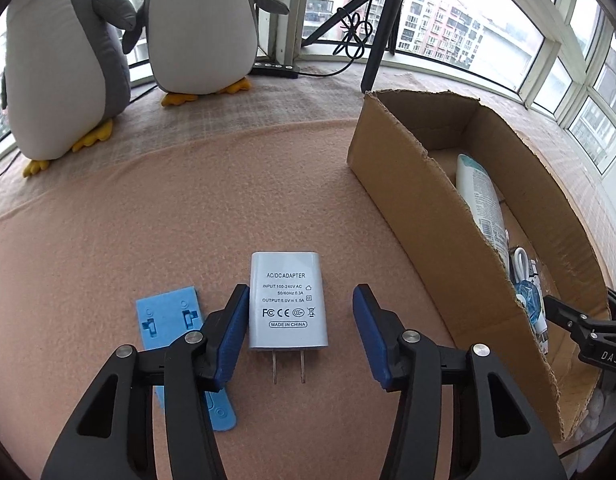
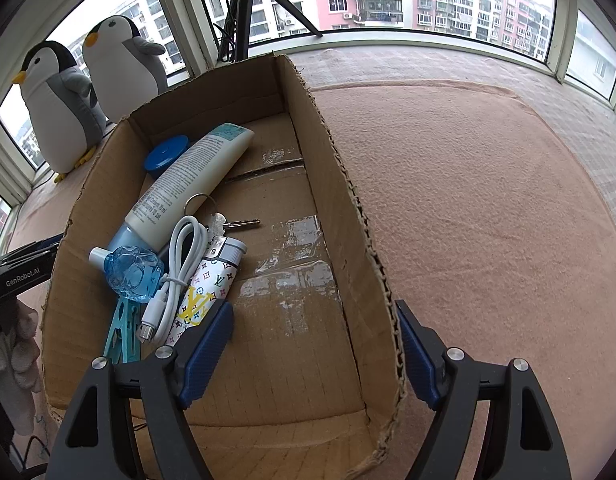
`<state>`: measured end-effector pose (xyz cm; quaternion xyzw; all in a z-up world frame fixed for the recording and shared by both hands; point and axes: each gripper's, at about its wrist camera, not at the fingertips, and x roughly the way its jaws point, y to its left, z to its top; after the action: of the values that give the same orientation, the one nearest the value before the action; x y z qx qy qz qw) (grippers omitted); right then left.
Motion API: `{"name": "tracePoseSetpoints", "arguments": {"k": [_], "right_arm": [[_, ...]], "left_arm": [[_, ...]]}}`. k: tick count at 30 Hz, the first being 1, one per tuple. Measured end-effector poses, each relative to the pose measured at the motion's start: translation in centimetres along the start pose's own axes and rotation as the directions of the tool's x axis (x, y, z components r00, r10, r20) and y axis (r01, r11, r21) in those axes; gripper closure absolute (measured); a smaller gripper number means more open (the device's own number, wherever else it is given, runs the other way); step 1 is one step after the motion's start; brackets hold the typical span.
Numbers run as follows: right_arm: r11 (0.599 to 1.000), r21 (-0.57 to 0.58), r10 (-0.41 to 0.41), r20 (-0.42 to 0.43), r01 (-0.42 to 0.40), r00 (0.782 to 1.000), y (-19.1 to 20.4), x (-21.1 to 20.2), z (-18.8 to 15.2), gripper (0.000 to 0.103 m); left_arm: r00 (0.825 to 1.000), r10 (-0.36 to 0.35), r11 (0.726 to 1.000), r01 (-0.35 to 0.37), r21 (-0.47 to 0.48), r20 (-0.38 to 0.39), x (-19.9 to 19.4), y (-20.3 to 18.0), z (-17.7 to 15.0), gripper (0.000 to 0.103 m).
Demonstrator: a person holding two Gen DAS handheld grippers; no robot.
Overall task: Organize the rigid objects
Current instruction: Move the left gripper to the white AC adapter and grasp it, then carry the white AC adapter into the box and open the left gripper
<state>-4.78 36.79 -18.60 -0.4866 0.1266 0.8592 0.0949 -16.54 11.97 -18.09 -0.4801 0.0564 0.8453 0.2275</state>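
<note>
Peach fleece blanket [image 1: 187, 208] covers the work surface, with windows and apartment blocks at the far side. We note two plush penguins [image 1: 107, 48] and a tripod [image 1: 380, 40] standing far off by the glass.

Left gripper [image 1: 299, 332]: jaws partly open, nothing clamped. We see the white AC/DC adapter [image 1: 285, 300] lying flat on the blanket between the two blue pads, label up, prongs toward the near side. The left pad sits at, or just beside, the adapter's left edge; we cannot tell whether it touches. The right pad stands clear of the adapter. A blue plastic piece [image 1: 167, 316] lies just left of the adapter, partly under the left finger.

Right gripper [image 2: 314, 352]: jaws about half open, holding nothing, straddling the right wall of the cardboard box [image 2: 348, 208]. Inside the box, along its left side, we log a white tube [image 2: 187, 176], white cable [image 2: 175, 276], keys [image 2: 227, 222], a patterned lighter [image 2: 211, 284] and a clear blue bottle [image 2: 133, 272].
</note>
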Motion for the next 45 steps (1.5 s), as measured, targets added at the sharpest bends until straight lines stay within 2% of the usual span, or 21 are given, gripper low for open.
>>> {"name": "tracePoseSetpoints", "arguments": {"k": [2,6,15,23,33,45], "right_arm": [[1.000,0.001,0.000,0.000,0.000,1.000,0.0,0.0,0.0,0.028],[1.000,0.000,0.000,0.000,0.000,1.000,0.0,0.0,0.0,0.028],[1.000,0.000,0.000,0.000,0.000,1.000,0.0,0.0,0.0,0.028],[1.000,0.000,0.000,0.000,0.000,1.000,0.0,0.0,0.0,0.028],[1.000,-0.002,0.000,0.000,0.000,1.000,-0.1,0.1,0.0,0.028],[1.000,-0.002,0.000,0.000,0.000,1.000,0.0,0.0,-0.1,0.028]], "left_arm": [[1.000,0.007,1.000,-0.007,0.000,-0.003,0.0,0.0,0.0,0.057],[1.000,0.024,1.000,-0.024,-0.003,-0.001,0.1,0.2,0.1,0.069],[1.000,0.018,1.000,-0.018,-0.004,0.008,-0.3,0.0,0.0,0.069],[0.998,-0.003,1.000,0.003,0.002,0.067,-3.2,-0.7,0.9,0.069],[0.985,-0.076,0.996,0.069,0.052,0.152,-6.5,-4.1,3.5,0.069],[0.978,-0.143,0.986,0.128,0.103,0.150,-5.2,-9.1,5.7,0.069]]}}
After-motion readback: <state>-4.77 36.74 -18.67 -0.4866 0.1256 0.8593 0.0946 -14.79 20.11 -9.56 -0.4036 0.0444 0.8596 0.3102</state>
